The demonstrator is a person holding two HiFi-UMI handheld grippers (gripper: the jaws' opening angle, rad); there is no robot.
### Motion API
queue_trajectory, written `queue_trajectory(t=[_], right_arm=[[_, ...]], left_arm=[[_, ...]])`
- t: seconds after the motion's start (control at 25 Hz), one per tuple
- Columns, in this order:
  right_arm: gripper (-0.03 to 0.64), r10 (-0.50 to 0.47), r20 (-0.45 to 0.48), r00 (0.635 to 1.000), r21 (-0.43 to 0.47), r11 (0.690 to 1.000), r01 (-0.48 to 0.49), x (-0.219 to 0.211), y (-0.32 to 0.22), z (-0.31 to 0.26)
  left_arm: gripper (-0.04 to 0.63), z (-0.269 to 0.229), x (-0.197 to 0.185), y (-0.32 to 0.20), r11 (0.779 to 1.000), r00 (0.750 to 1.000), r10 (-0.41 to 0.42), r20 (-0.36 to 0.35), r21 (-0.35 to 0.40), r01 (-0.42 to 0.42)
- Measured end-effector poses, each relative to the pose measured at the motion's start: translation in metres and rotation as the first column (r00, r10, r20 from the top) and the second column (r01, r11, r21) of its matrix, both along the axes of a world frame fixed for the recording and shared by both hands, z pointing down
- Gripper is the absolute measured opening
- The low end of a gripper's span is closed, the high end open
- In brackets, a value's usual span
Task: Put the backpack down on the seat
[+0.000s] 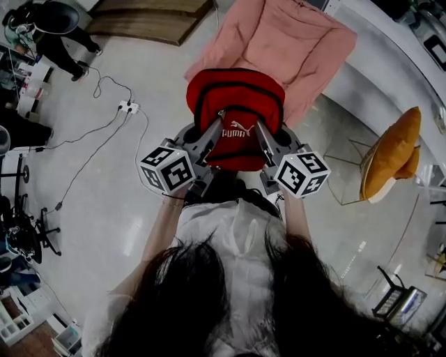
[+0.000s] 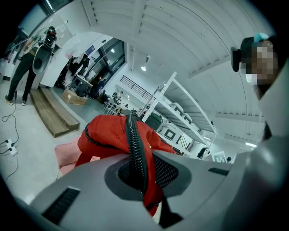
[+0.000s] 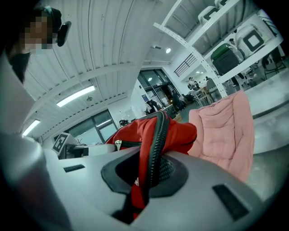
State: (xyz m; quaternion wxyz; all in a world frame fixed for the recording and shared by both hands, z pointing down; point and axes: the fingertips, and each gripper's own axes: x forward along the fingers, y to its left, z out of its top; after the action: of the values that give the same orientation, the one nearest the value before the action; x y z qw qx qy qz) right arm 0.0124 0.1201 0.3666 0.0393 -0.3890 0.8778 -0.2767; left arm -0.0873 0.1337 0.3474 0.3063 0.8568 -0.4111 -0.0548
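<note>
A red backpack with black trim hangs in the air in front of me, just short of the pink padded seat. My left gripper is shut on its left side, with red fabric and a black ribbed strap pinched between the jaws. My right gripper is shut on the right side in the same way, clamping the bag's strap. The pink seat lies beyond the bag in the right gripper view, and a corner of this seat peeks out below the bag in the left gripper view.
A yellow chair with a wire frame stands to the right. A power strip and cables lie on the floor at left. A person stands far left. A white counter runs behind the seat. Wooden boards lie beyond.
</note>
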Motion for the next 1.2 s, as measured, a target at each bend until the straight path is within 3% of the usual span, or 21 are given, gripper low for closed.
queue_trajectory(t=[0.36, 1.2], right_arm=[[0.044, -0.004, -0.022, 1.000, -0.042, 0.999, 0.003, 0.003, -0.039, 0.022], [0.044, 0.036, -0.081, 0.996, -0.101, 0.994, -0.044, 0.024, -0.221, 0.044]], left_arm=[[0.046, 0.021, 0.003, -0.041, 0.999, 1.000, 0.019, 0.005, -0.032, -0.019], [0.046, 0.045, 0.023, -0.223, 0.988, 0.993, 0.112, 0.023, -0.109, -0.109]])
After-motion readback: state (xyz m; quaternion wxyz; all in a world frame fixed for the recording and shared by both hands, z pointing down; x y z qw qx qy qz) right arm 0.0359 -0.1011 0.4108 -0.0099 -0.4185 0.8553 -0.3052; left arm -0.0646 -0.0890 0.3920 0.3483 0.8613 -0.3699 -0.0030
